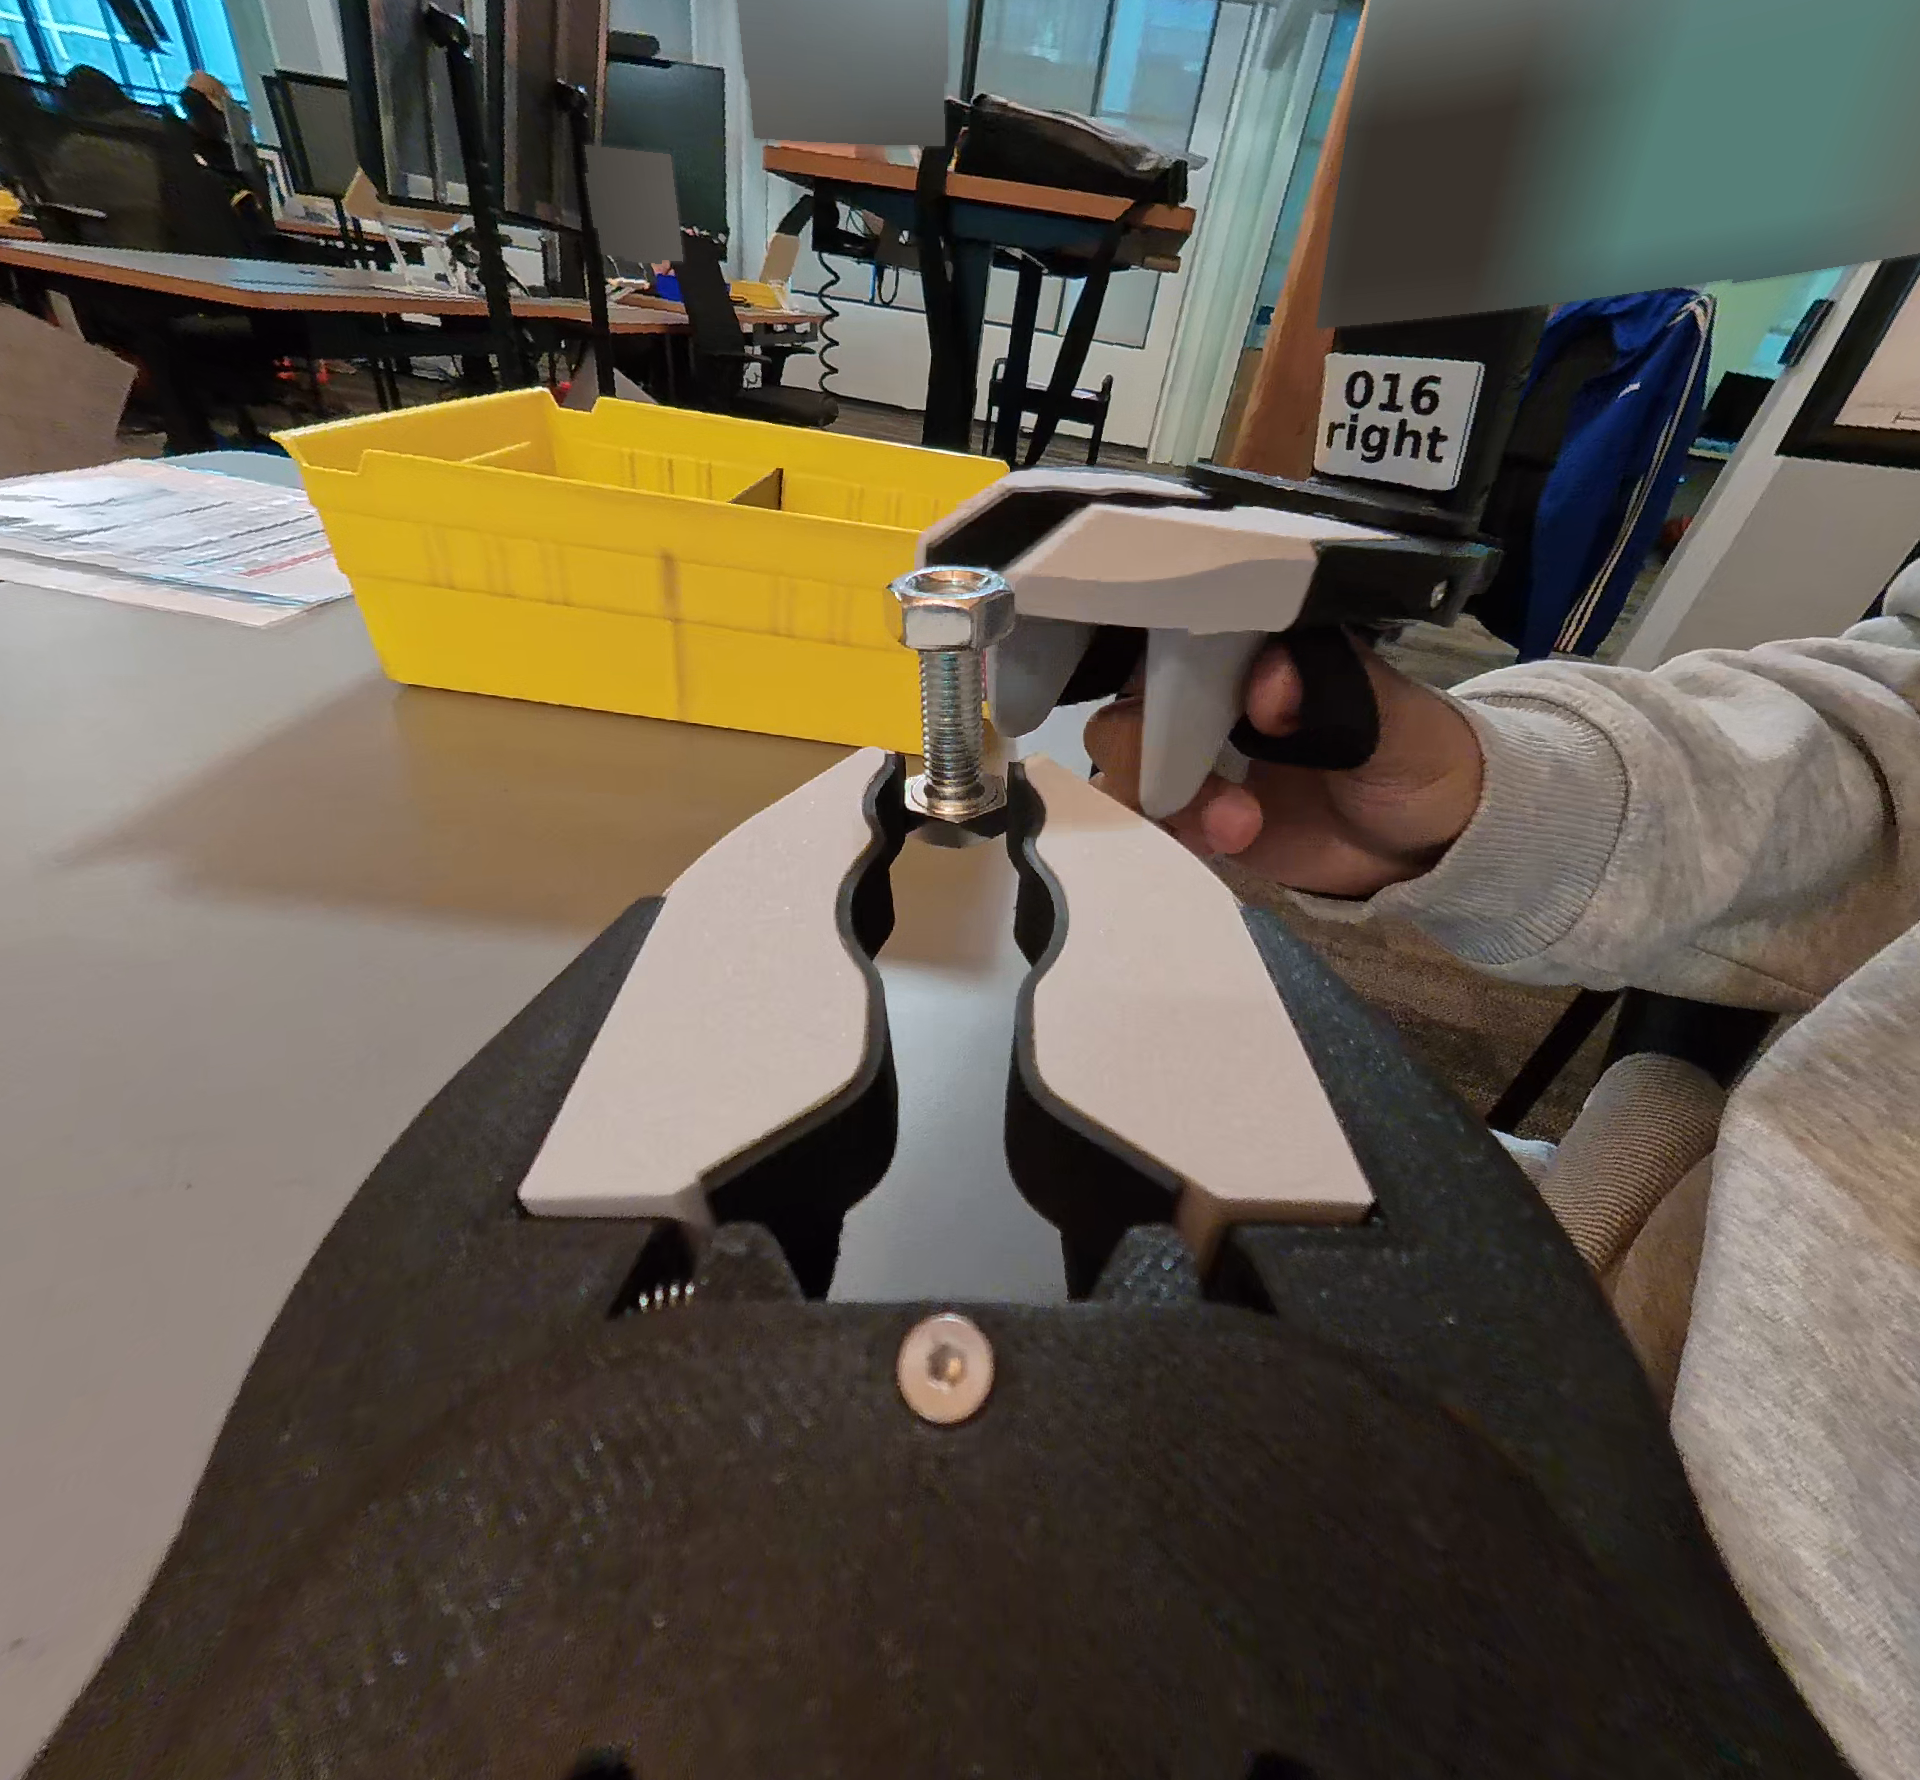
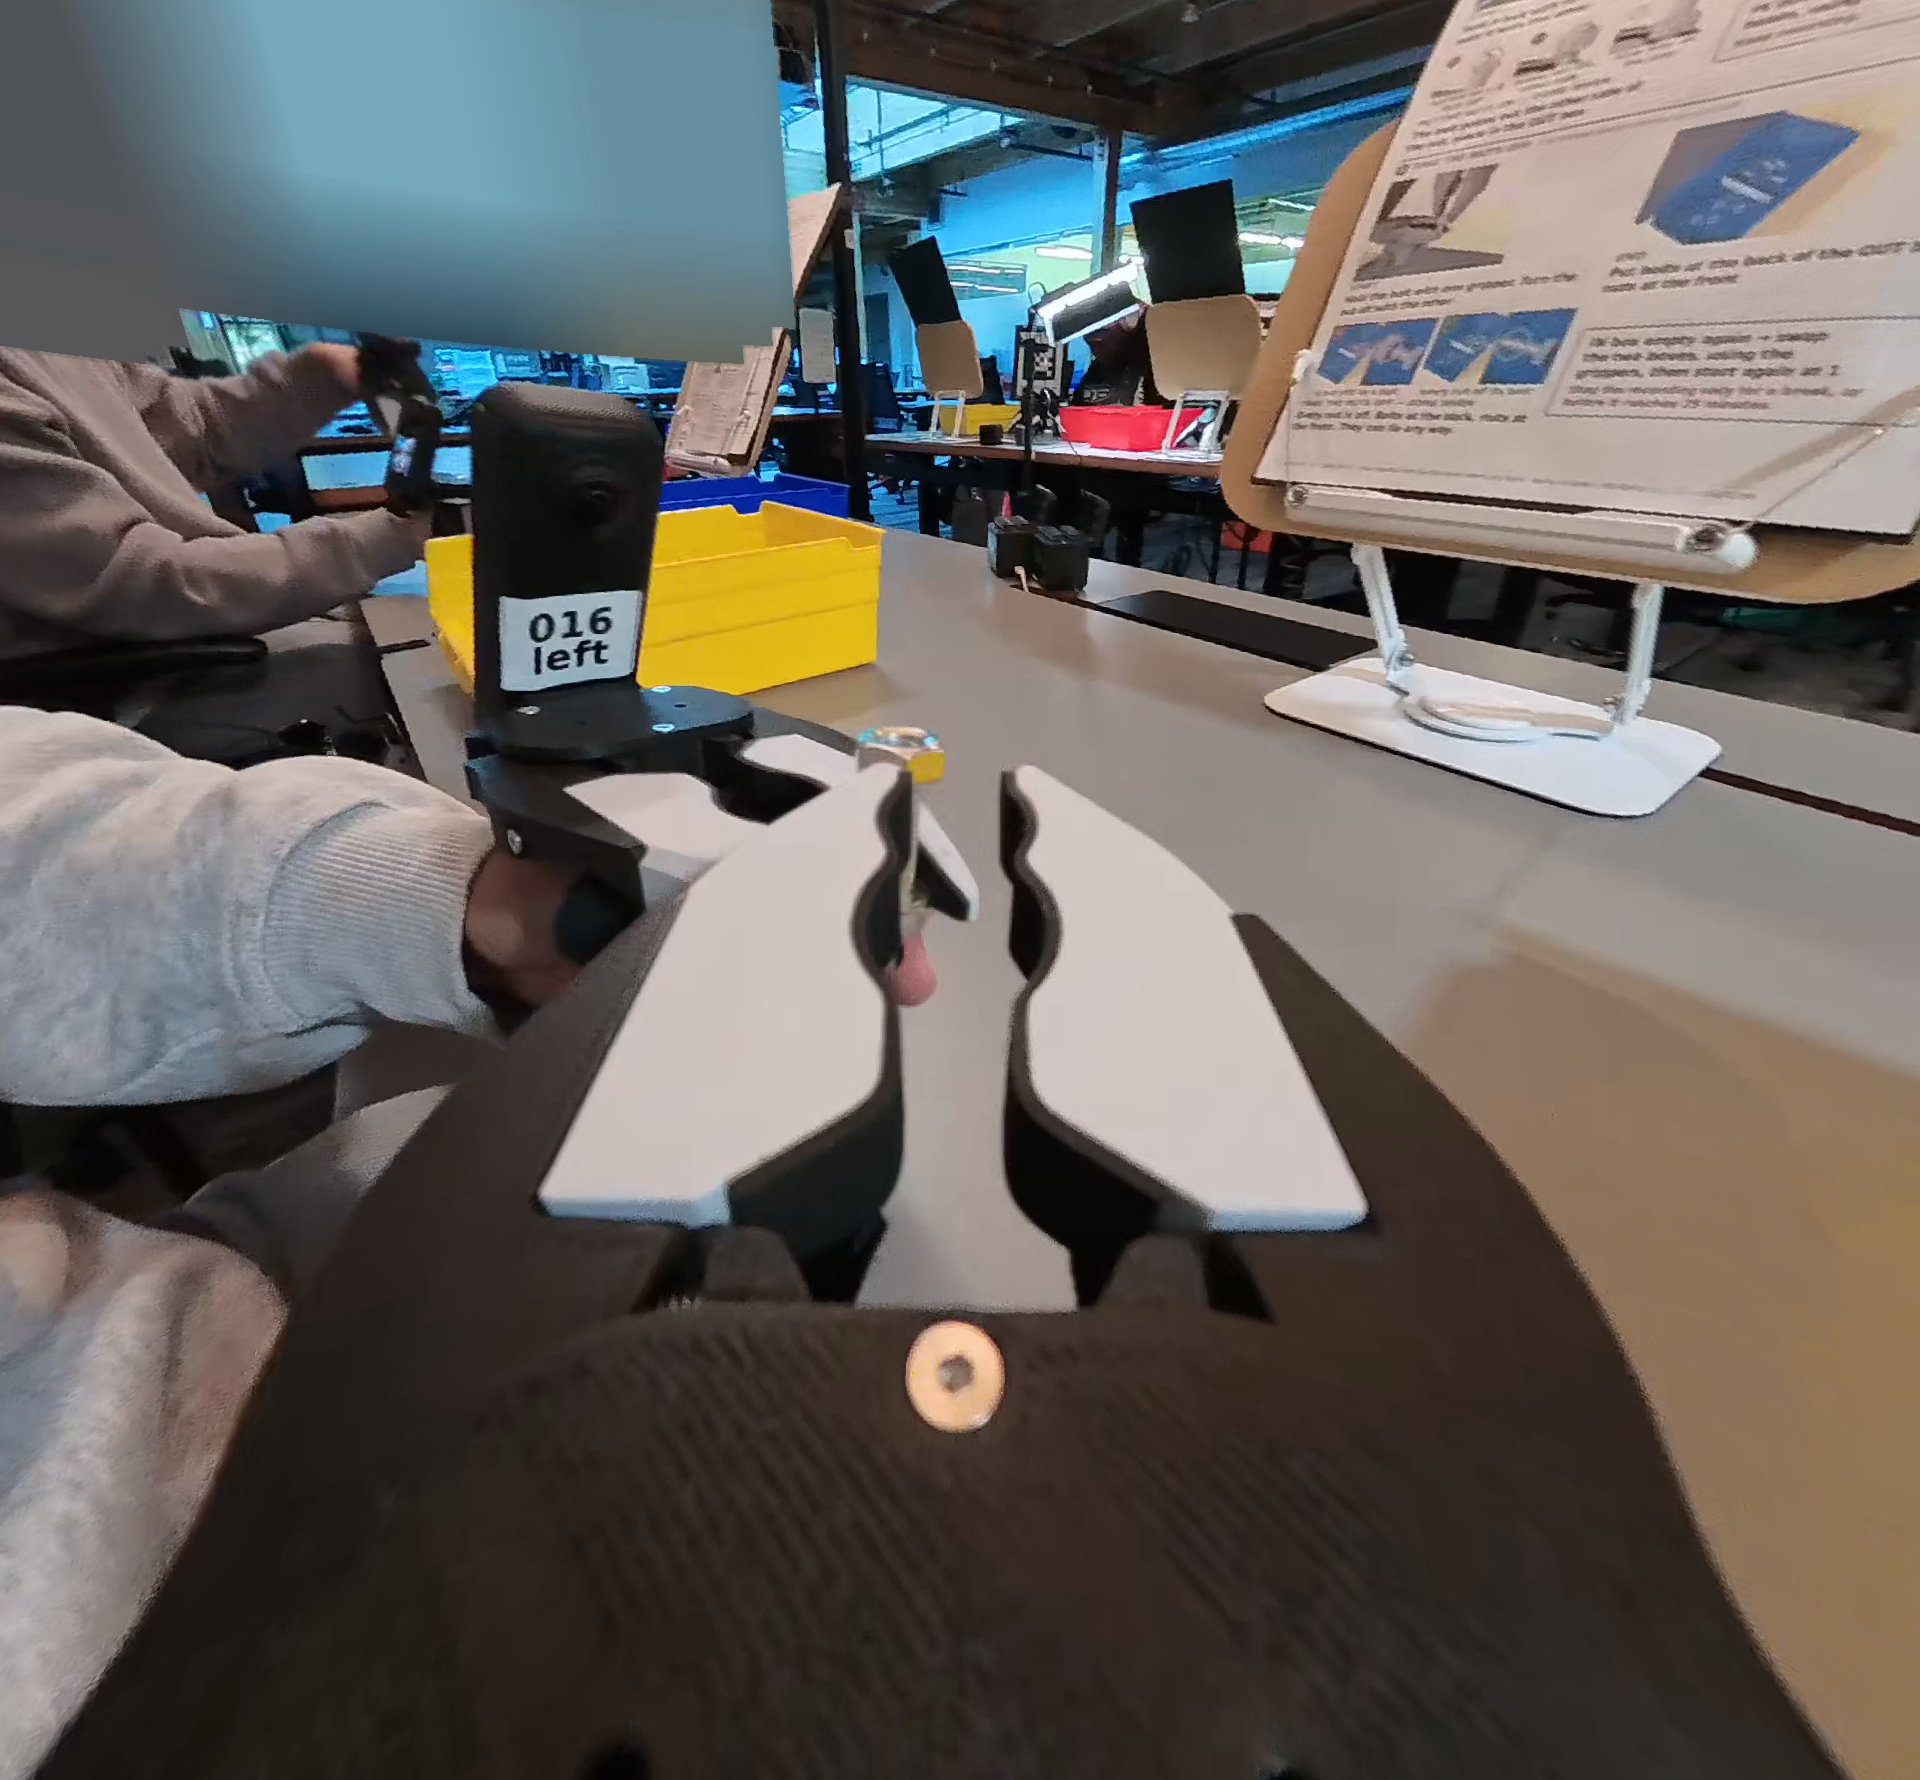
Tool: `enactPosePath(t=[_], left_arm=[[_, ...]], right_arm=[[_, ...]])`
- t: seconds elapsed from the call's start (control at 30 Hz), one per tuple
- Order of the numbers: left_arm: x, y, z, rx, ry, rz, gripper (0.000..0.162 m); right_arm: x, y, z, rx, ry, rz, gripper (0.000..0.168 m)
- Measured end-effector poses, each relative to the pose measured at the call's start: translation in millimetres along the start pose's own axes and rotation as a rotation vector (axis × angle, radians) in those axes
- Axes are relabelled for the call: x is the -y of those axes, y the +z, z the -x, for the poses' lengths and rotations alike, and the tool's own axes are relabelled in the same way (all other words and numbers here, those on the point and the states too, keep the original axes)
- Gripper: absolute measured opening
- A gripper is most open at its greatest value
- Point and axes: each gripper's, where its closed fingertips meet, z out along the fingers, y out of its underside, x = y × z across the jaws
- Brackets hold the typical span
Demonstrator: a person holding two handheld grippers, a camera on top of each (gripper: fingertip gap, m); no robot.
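Observation:
A silver bolt [image 1: 951, 691] stands upright with its hex head up. My left gripper [image 1: 951, 800] is shut on the nut [image 1: 951, 808] threaded on the bolt's lower end and holds it above the table [image 1: 260, 847]. My right gripper [image 2: 954, 785] comes in from the right at the height of the bolt head [image 2: 902, 751]. The head sits just beyond its left fingertip [image 2: 873, 795], not between the pads. A narrow gap shows between the pads, with only the table behind it. In the left wrist view the right gripper [image 1: 987, 556] has its near finger beside the head.
A yellow divided bin [image 1: 623, 587] stands on the table behind the bolt; it also shows in the right wrist view [image 2: 769, 587]. Printed sheets [image 1: 156, 525] lie at the far left. A white stand [image 2: 1507, 743] holding an instruction sheet is at the right. Hands in grey sleeves [image 1: 1558, 774] hold the grippers. Only a small space, under 4 cm, lies between the two pairs of fingers.

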Motion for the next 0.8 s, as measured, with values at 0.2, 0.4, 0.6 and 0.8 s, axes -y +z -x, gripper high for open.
enactPosePath(t=[0.2,0.4,0.6,0.8], left_arm=[[-0.7,0.7,-1.4,-0.004,0.005,0.005,0.019],[-1.1,1.2,-2.6,-0.007,0.006,0.007,0.019],[-1.6,1.6,-3.3,-0.008,0.013,0.012,0.019],[-2.3,2.1,-4.1,-0.009,0.019,0.018,0.019]], right_arm=[[0.3,2.6,7.9,0.035,-0.011,-0.004,0.028],[0.8,2.9,9.3,0.041,-0.007,-0.008,0.029],[2.7,4.8,14.3,0.041,-0.029,-0.016,0.027],[-1.1,8.9,19.6,0.049,-0.03,-0.001,0.033]])
